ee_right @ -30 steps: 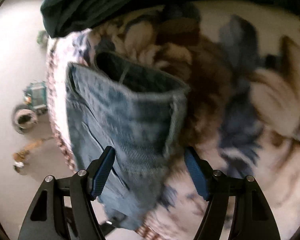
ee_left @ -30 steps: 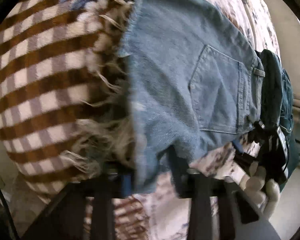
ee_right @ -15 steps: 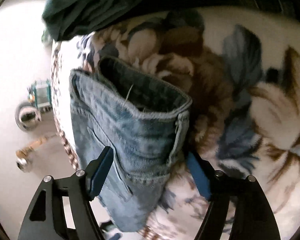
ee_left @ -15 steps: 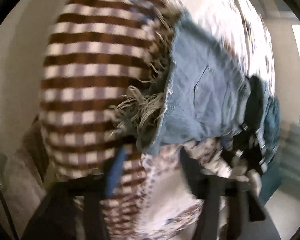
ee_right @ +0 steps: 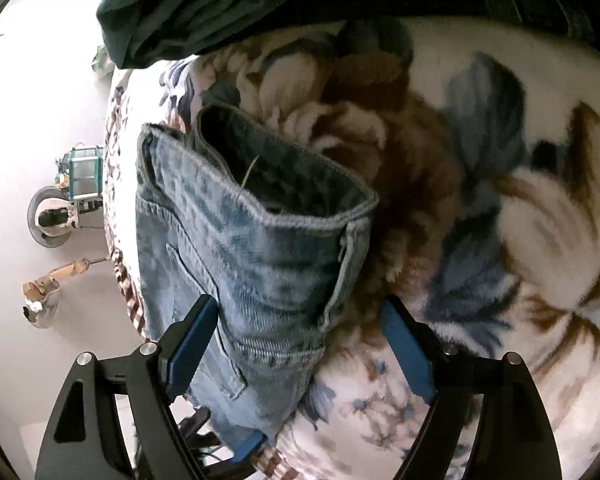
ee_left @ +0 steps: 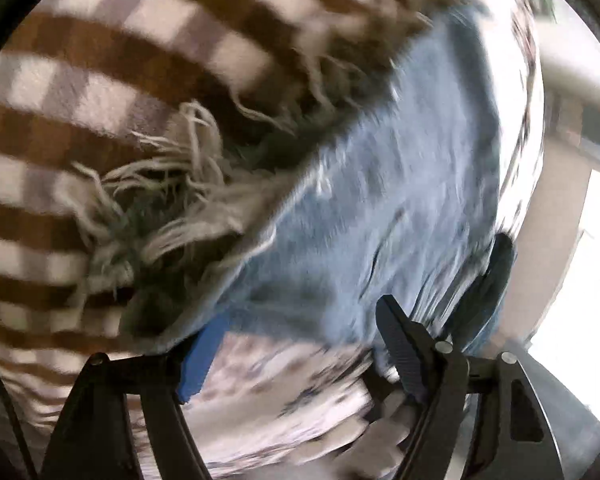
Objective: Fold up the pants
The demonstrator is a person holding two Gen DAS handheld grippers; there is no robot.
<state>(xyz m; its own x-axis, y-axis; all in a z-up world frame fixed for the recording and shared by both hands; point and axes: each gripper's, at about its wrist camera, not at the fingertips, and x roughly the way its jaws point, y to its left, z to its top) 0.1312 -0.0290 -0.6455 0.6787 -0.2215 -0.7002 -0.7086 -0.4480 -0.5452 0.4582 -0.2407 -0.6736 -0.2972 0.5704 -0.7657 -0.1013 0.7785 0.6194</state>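
Note:
Light blue denim shorts [ee_left: 384,200] with a frayed hem [ee_left: 172,200] lie on a floral blanket [ee_right: 500,220]. In the left wrist view, which is blurred, my left gripper [ee_left: 300,344] is open, its fingers just below the hem end of the shorts. In the right wrist view the waistband [ee_right: 284,200] stands open and raised, and my right gripper [ee_right: 300,344] is open with the waistband end of the shorts [ee_right: 260,280] between its fingers.
A brown and white checked blanket [ee_left: 100,80] lies beside the frayed hem. Dark green and dark denim clothes [ee_right: 260,0] are piled at the far edge. The floor on the left holds a small cart wheel [ee_right: 52,216] and a cardboard scrap [ee_right: 48,284].
The left gripper has swung quickly and come close to the frayed hem, and its view is blurred. The right gripper has stayed open around the waistband, and the shorts have shifted slightly in its view.

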